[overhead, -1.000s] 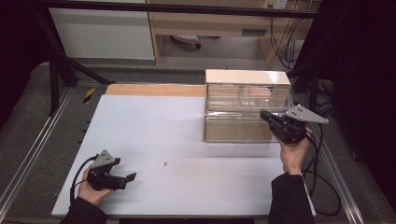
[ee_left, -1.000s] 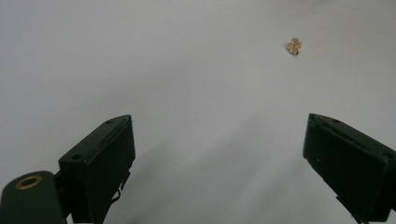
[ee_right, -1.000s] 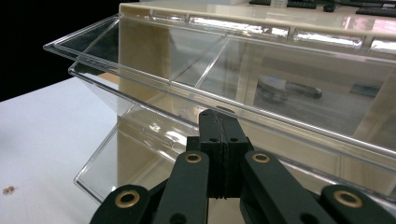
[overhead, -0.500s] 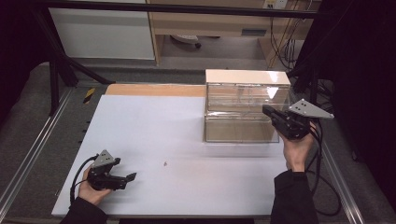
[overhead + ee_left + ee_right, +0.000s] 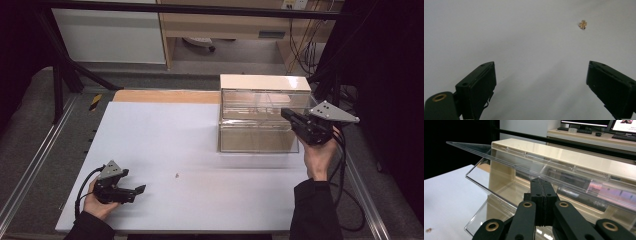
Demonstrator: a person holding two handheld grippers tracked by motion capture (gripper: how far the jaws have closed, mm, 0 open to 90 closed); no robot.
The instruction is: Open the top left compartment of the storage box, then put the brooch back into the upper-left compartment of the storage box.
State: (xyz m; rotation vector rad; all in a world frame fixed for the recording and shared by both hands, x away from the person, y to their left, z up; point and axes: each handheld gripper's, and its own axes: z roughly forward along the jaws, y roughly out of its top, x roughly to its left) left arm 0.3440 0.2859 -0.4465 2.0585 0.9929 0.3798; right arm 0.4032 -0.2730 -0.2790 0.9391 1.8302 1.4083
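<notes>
The landmark is a clear plastic storage box with a cream-coloured top panel and back, standing on the far right part of the white table top.

Right gripper: held by the person's right hand at the right-hand end of the box, at the height of its upper tier. Its black jaws are pressed flat together with nothing between them, as the right gripper view confirms. In that view the joined tips sit just under the edge of a clear hinged flap of the box, which stands tilted up and outward from the box front. Whether the tips touch the flap cannot be told. A second clear flap below it is also angled outward.

Left gripper: held by the person's left hand low over the table near its front left corner, well apart from the box. Its jaws are spread wide and hold nothing; in the left gripper view bare table lies between them.

A small gold-coloured, clover-shaped item lies on the table between the left gripper and the box, nearer the gripper, ahead of the open jaws and touching neither. In the high view it appears as a tiny speck.

A strip of brown board runs along the table's far edge to the left of the box.
</notes>
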